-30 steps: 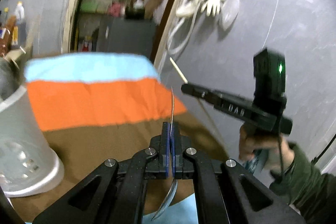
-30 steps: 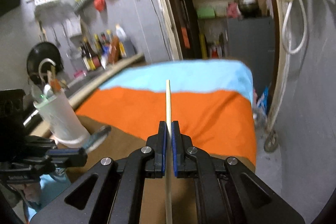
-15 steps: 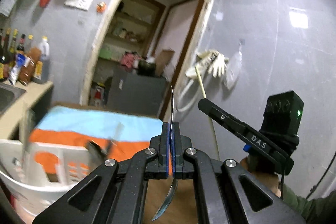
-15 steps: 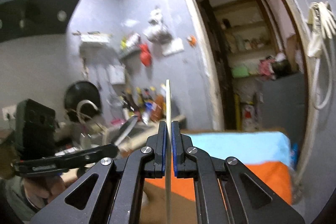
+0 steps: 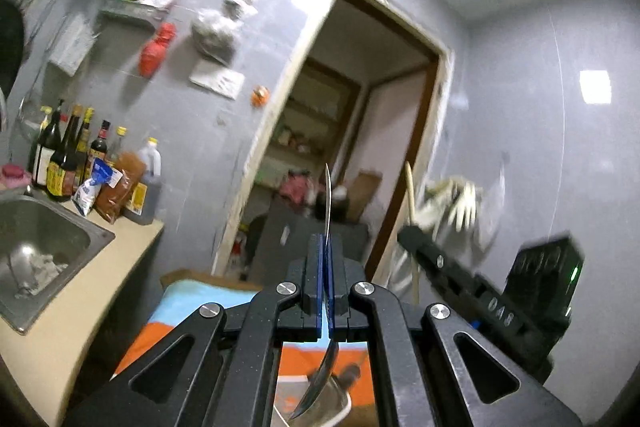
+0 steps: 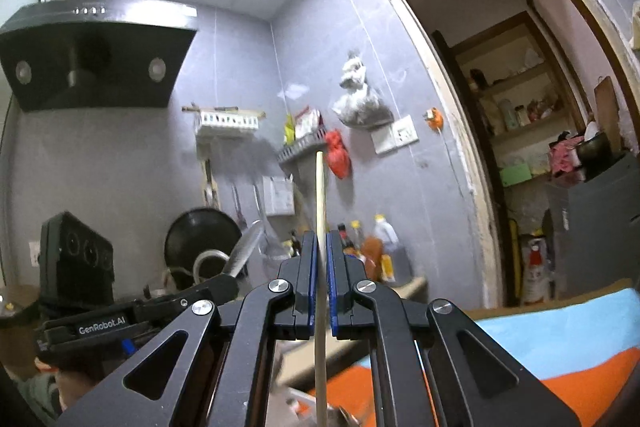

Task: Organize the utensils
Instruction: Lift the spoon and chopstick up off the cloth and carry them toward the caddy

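Spoon first: I am pinching it edge-on in the left gripper, bowl hanging over the white holder, which is peeking out directly below. To the holder's right, I am clamping the chopstick upright in the right gripper. I am judging both should tip nose-down above the holder before letting go.

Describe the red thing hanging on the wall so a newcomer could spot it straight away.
Start at the open doorway in the grey tiled wall and look to its left, past the white wall socket. There, at the end of a small grey wire shelf, hangs the red bag. It is the only bright red item there, lower than the silvery-grey bag beside it.
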`<state>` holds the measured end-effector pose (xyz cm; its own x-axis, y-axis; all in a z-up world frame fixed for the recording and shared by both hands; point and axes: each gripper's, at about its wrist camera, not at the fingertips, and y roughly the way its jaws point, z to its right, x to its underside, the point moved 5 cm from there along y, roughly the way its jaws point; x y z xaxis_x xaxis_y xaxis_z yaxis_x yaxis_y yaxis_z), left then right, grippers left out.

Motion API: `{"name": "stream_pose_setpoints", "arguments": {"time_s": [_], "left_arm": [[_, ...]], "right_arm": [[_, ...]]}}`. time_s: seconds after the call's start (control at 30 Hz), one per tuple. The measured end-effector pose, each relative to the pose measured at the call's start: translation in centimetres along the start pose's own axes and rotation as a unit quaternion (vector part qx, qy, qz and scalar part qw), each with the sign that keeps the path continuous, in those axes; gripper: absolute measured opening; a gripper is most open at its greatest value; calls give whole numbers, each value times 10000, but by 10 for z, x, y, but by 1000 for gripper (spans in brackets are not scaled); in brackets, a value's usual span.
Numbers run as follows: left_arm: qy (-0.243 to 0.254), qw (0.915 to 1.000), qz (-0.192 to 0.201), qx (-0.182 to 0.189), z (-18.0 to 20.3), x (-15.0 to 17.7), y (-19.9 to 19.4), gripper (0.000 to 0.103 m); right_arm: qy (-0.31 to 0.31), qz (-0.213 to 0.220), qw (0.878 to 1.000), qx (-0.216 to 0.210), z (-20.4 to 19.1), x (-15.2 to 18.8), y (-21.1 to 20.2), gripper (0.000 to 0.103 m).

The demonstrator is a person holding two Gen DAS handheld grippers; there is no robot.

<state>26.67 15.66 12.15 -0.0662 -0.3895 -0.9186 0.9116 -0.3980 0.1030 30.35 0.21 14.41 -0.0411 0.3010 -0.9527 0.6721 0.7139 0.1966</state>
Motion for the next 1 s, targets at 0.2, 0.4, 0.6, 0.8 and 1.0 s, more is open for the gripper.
{"name": "stream_pose_setpoints", "arguments": {"time_s": [0.2,0.4,0.6,0.8,1.0], "left_arm": [[-687,9944,788,173,-56,-20,-14,0],[-1168,9854,1221,213,-93,-17,-28,0],[-1197,9834,1356,160,-100,-7,-34,0],[-1014,9859,1325,138,-95,5,-35,0],[-953,9879,1223,75,-96,14,-32,0]], "right_arm": [[256,490,9985,24,1,10,9,3],[50,543,9984,143,-1,27,13,3],[1,483,9988,110,-1,38,18,3],[-19,417,9991,95,-1,46,21,3],[29,392,9992,21,-2,51,23,3]]}}
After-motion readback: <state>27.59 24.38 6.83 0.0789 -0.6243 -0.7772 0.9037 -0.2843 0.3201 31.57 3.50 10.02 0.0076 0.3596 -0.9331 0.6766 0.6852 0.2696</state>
